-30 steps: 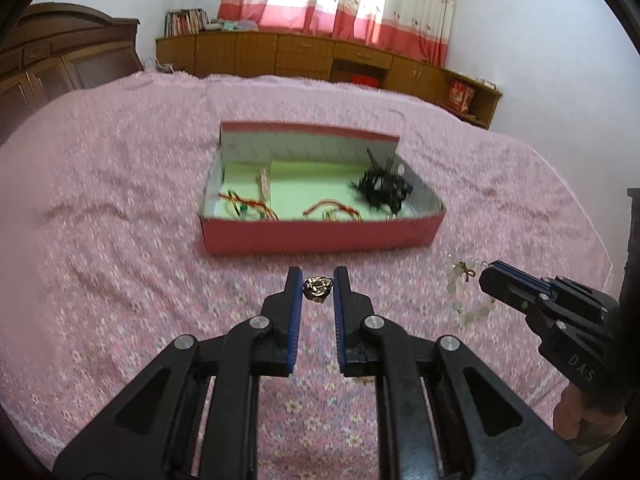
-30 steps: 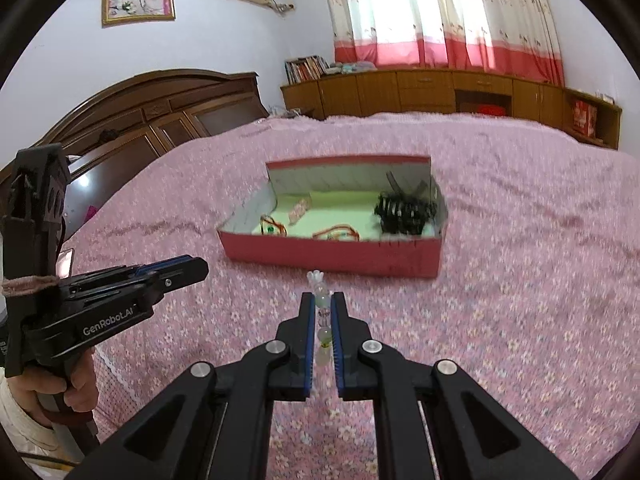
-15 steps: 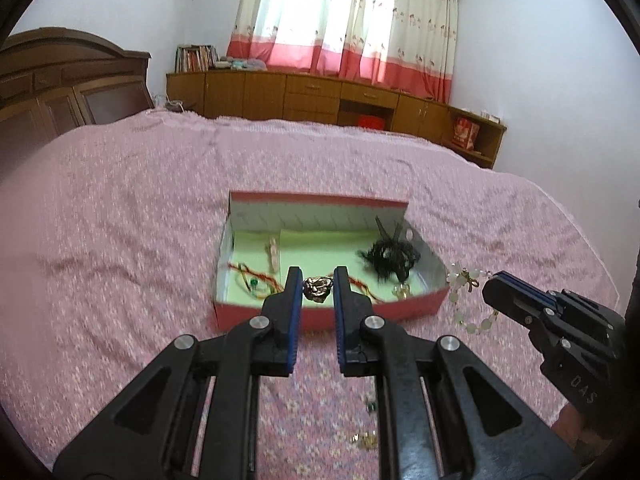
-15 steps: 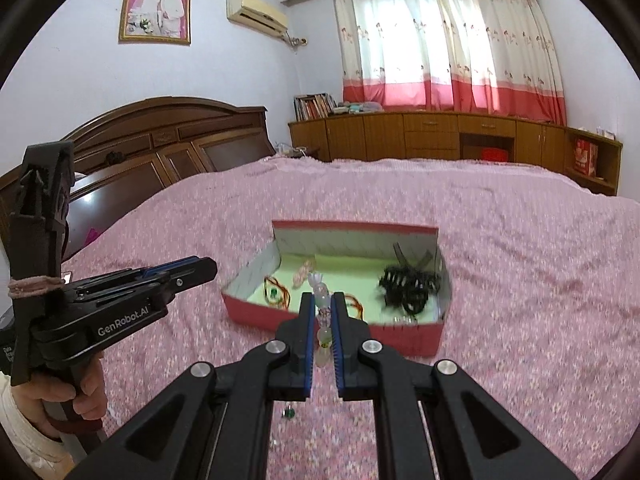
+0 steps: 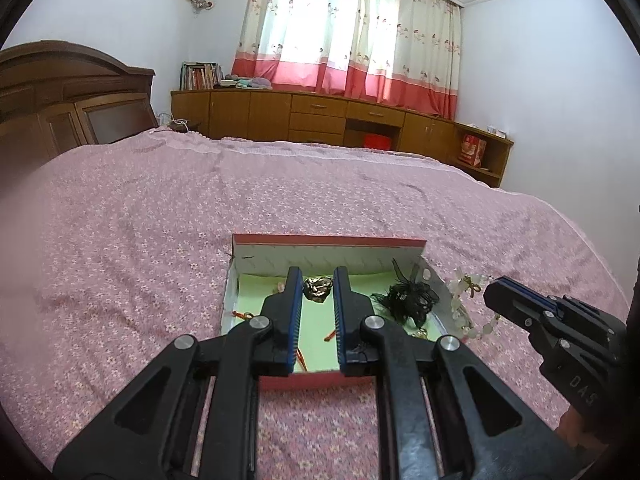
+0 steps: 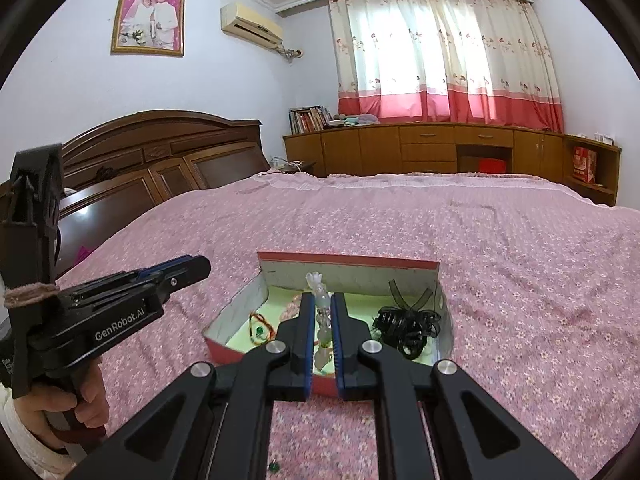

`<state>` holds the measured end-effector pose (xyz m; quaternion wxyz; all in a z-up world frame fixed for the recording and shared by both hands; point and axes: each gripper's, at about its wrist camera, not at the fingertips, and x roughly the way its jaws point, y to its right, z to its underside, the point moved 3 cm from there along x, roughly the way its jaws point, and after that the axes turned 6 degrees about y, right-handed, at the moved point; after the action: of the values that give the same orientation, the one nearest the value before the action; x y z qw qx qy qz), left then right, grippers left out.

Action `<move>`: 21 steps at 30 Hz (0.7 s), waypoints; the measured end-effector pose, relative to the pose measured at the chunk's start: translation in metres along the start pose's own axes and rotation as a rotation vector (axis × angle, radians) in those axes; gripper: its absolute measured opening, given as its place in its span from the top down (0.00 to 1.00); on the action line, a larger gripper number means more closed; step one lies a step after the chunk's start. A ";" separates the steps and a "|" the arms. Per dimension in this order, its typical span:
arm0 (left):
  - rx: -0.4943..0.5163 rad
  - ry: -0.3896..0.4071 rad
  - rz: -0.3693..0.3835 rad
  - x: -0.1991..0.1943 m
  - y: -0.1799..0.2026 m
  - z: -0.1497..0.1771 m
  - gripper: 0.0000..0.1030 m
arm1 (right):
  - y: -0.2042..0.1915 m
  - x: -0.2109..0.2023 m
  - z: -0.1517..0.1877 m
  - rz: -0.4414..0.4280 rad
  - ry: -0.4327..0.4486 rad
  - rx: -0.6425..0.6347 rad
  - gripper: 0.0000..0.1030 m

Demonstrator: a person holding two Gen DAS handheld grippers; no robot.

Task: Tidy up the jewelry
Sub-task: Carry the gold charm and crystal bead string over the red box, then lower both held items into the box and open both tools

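Observation:
A red box (image 5: 316,381) with a green floor lies open on the pink bed; it also shows in the right wrist view (image 6: 348,261). My left gripper (image 5: 317,280) is shut on a small gold and dark trinket (image 5: 317,290), held over the box. My right gripper (image 6: 321,300) is shut on a pale bead bracelet (image 6: 321,312), also above the box; the bracelet (image 5: 464,304) hangs beside the box's right wall in the left wrist view. Inside lie a black bundle of hair ties (image 6: 408,326) and red cord pieces (image 6: 260,326).
The pink flowered bedspread (image 5: 140,248) spreads all around the box. A wooden headboard (image 6: 160,160) stands at the left and wooden cabinets (image 6: 440,148) under the curtained window. A small green bead (image 6: 273,467) lies on the bed near me.
Both grippers have lifted off the bed with their pieces and moved forward, from in front of the box to over it.

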<state>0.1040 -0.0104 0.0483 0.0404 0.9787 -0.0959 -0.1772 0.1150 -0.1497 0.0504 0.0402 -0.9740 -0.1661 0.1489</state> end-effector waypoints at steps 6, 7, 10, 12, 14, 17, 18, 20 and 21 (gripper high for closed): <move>-0.011 -0.038 -0.012 0.031 -0.005 0.011 0.93 | 0.010 0.029 0.004 0.015 -0.022 0.026 0.91; -0.011 -0.045 -0.018 0.036 -0.006 0.014 0.93 | 0.011 0.035 0.006 0.020 -0.030 0.027 0.91; -0.006 -0.077 -0.036 0.054 -0.009 0.023 0.93 | 0.017 0.054 0.013 0.028 -0.059 0.038 0.91; -0.009 -0.098 -0.043 0.064 -0.013 0.030 0.93 | 0.022 0.066 0.018 0.033 -0.080 0.046 0.91; -0.015 -0.121 -0.048 0.074 -0.015 0.035 0.93 | 0.026 0.080 0.025 0.039 -0.108 0.056 0.91; -0.022 -0.146 -0.053 0.086 -0.019 0.043 0.93 | 0.032 0.096 0.035 0.048 -0.140 0.062 0.91; -0.022 -0.151 -0.053 0.088 -0.019 0.044 0.93 | 0.034 0.100 0.037 0.051 -0.148 0.065 0.91; -0.021 -0.158 -0.057 0.093 -0.019 0.049 0.93 | 0.038 0.107 0.043 0.056 -0.166 0.076 0.91; -0.020 -0.157 -0.059 0.095 -0.019 0.050 0.93 | 0.040 0.110 0.045 0.058 -0.169 0.078 0.91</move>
<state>0.1767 -0.0129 -0.0325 0.0375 0.9637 -0.0681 -0.2553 0.2127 -0.1491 -0.0274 0.0594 -0.9600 -0.1347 0.2381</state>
